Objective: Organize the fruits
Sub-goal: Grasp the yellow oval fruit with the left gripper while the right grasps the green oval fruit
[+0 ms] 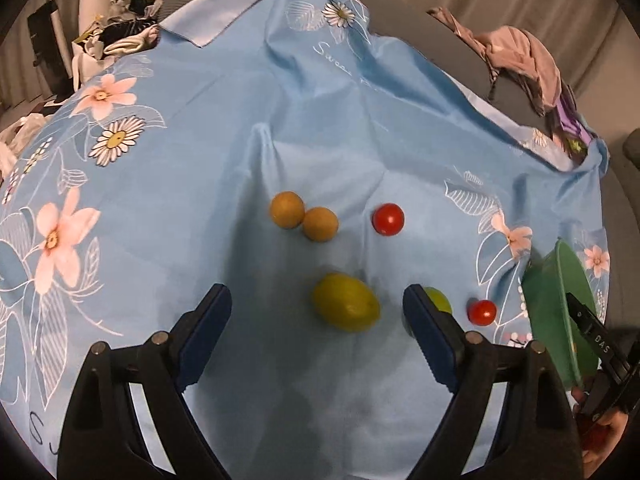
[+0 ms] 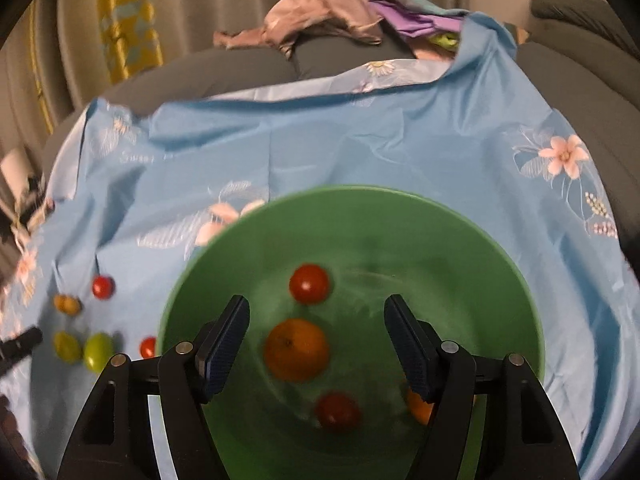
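My left gripper (image 1: 318, 300) is open and empty, low over the blue floral cloth, with a yellow lemon (image 1: 345, 308) between its fingers and a little ahead. A green fruit (image 1: 439, 301) is half hidden behind its right finger. Two brown round fruits (image 1: 304, 217) and two red tomatoes (image 1: 388, 219) (image 1: 482, 312) lie beyond. My right gripper (image 2: 316, 312) is open and empty above the green bowl (image 2: 460, 240). The bowl holds an orange (image 2: 297, 355), two tomatoes (image 2: 309, 282) (image 2: 337, 411) and another orange fruit (image 2: 418, 406) partly hidden by the right finger.
The bowl's rim (image 1: 556, 300) and the other gripper (image 1: 596, 344) show at the right edge of the left wrist view. The cloth (image 1: 200, 140) is creased and covers a grey sofa; crumpled clothes (image 1: 520, 56) lie at its back right, clutter (image 1: 116, 32) at back left.
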Motion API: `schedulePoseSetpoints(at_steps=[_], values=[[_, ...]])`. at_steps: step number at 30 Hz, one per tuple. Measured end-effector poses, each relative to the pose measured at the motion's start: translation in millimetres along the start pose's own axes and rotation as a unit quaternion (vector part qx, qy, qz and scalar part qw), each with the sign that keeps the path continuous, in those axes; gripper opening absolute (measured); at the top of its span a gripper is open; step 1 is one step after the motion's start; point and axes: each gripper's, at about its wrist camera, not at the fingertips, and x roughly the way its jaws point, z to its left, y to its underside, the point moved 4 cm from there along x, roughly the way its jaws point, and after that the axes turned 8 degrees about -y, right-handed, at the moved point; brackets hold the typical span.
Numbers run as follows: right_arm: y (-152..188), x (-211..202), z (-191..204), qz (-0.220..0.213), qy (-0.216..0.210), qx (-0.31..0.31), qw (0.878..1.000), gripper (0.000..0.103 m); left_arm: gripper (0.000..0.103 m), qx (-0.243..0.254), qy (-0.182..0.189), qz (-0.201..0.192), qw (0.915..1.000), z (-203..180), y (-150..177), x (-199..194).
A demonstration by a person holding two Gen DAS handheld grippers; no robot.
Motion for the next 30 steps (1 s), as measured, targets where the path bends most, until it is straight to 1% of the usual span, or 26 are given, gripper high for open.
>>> schedulePoseSetpoints(at_steps=[3,6,8,10,12,13,14,15,16,17,18,19,22,23,24,25,27,30], values=[[3.5,-2.1,1.2,0.009,0.011,-0.012,1.0,0.07,0.087,0.004,0.0,0.014,0.9999,0.9,2.2,9.1],[9.5,-7.2,3.9,0.028,0.03,-0.038,0.998,0.07,0.087,0.008,0.005,0.011,0.9999,-0.1,1.9,10.4],[12.1,-13.5,3.7,0.032,0.013,-0.04,0.999,0.07,0.087,0.002,0.009,0.009,0.9999,0.5,1.6,11.1],[11.0,-18.6,3.3,0.033,0.014,-0.035,0.999,0.07,0.087,0.002,0.013,0.01,0.9999,-0.3,1.0,11.4],[6.6,-28.3,8.7,0.018,0.008,-0.037,0.999,0.07,0.087,-0.001,0.019,0.012,0.9998,-0.6,0.5,12.6],[2.9,-35.7,13.7,0.006,-0.006,-0.039,0.999,0.07,0.085,-0.003,0.021,0.014,0.9997,-1.2,0.0,13.8],[-2.0,-46.3,23.4,-0.008,-0.038,-0.035,0.999,0.07,0.085,-0.005,0.025,0.02,0.9995,-1.0,-0.2,15.7],[-3.7,-50.7,30.4,-0.012,-0.059,-0.031,0.998,0.07,0.082,-0.008,0.027,0.024,0.9993,-0.9,-0.3,17.7],[-6.2,-55.5,40.6,-0.014,-0.094,-0.024,0.995,0.07,0.079,-0.011,0.029,0.027,0.9991,-0.3,-0.2,19.4],[-8.8,-57.9,55.8,-0.01,-0.14,-0.022,0.99,0.07,0.077,-0.014,0.028,0.032,0.999,-0.1,0.3,22.0],[-10.2,-57.3,68.5,-0.004,-0.177,-0.025,0.984,0.07,0.075,-0.013,0.024,0.034,0.9991,0.1,0.9,24.1],[-11.3,-53.6,89.2,0.013,-0.225,-0.032,0.974,0.07,0.071,-0.007,0.014,0.027,0.9995,-1.0,0.8,24.2],[-13.2,-35.5,128.1,0.054,-0.276,-0.041,0.959,0.07,0.066,0.005,0.008,0.026,0.9996,-4.5,2.1,26.7],[-13.9,-24.2,140.4,0.069,-0.282,-0.042,0.956,0.07,0.065,0.01,0.003,0.025,0.9996,-5.4,2.5,27.7],[-13.7,-9.8,150.1,0.086,-0.273,-0.043,0.957,0.07,0.062,0.013,0.001,0.025,0.9996,-6.2,2.8,28.5],[-13.5,4.3,155.5,0.101,-0.26,-0.042,0.959,0.063,0.061,0.017,0.0,0.026,0.9995,-7.7,3.9,29.2],[-9.1,26.6,160.9,0.129,-0.248,-0.038,0.959,0.051,0.061,0.037,-0.018,0.027,0.9988,-11.7,6.9,32.1],[4.6,52.4,166.2,0.161,-0.249,-0.031,0.954,0.05,0.059,0.057,-0.038,0.028,0.9973,-14.4,9.3,35.2]])
